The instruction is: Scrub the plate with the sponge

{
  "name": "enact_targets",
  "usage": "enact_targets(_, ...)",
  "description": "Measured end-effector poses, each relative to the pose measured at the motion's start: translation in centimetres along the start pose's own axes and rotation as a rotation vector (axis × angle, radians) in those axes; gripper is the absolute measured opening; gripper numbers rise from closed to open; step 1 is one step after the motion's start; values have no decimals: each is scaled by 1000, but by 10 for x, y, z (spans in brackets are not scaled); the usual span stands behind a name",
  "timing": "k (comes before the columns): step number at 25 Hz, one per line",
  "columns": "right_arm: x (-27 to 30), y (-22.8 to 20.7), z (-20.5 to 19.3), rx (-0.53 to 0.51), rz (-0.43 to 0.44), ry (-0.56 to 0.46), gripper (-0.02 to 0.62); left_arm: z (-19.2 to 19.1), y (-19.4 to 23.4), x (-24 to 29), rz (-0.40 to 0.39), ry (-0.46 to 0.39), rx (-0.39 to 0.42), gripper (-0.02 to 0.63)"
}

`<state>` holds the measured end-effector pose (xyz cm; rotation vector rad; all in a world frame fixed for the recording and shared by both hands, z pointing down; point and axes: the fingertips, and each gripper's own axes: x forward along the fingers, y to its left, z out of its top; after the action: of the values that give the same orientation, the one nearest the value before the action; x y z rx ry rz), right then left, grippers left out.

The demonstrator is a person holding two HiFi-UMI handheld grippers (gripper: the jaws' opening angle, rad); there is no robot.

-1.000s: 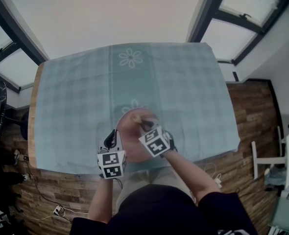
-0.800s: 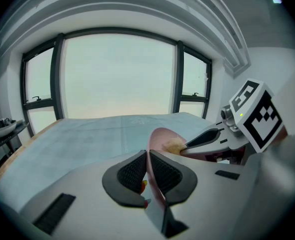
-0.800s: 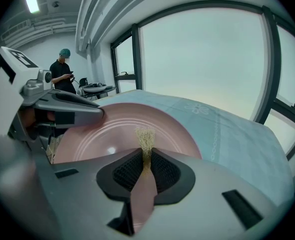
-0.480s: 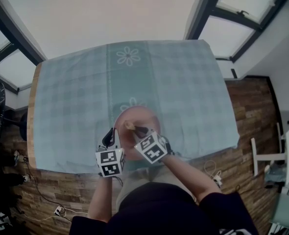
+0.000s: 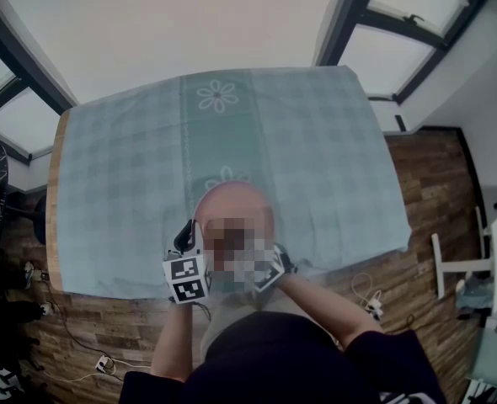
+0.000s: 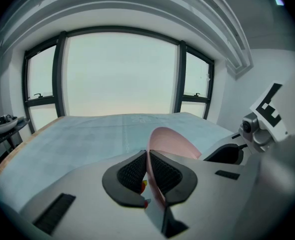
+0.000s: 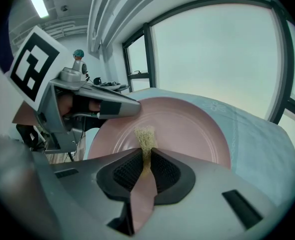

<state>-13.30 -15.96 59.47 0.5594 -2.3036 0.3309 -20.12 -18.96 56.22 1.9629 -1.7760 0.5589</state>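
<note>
A pink plate [image 5: 232, 200] lies near the front edge of the table; in the head view a mosaic patch covers its near half. My left gripper [image 6: 147, 171] is shut on the plate's left rim [image 6: 170, 141], which runs edge-on between the pads. My right gripper [image 7: 146, 170] is shut on a thin yellowish sponge [image 7: 145, 136], whose tip rests on the plate's [image 7: 182, 129] inner face. The left gripper [image 7: 95, 106] shows at the plate's left edge in the right gripper view. In the head view the left gripper [image 5: 187, 236] is in sight, while the right gripper is mostly hidden.
A teal checked cloth [image 5: 130, 158] with flower prints covers the table. The table's front edge [image 5: 105, 291] runs just below the grippers, with wooden floor [image 5: 434, 183] and cables beyond it. Windows line the far wall [image 6: 117, 69].
The right gripper has drawn the sponge across the plate toward me and to the left. The left gripper has kept its hold on the rim.
</note>
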Motion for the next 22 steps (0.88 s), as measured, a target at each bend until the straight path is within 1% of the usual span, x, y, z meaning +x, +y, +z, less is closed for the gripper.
enact_targets(4, -1, 13, -5, -19, 34, 7, 54, -1, 0, 0, 6, 6, -6, 25)
enact_targets(9, -2, 36, -13, -25, 104, 28, 54, -1, 0, 0, 3, 6, -16, 25)
enact_targets(17, -5, 62, -25, 10, 199, 55, 54, -2, 1, 1, 11, 4, -2, 23)
enact_targets(19, -7, 65, -26, 26, 212, 55, 54, -4, 2, 2, 15, 8, 2, 23)
enact_targets(22, -13, 61, -26, 54, 205, 40, 54, -4, 2, 2, 13, 8, 1, 23)
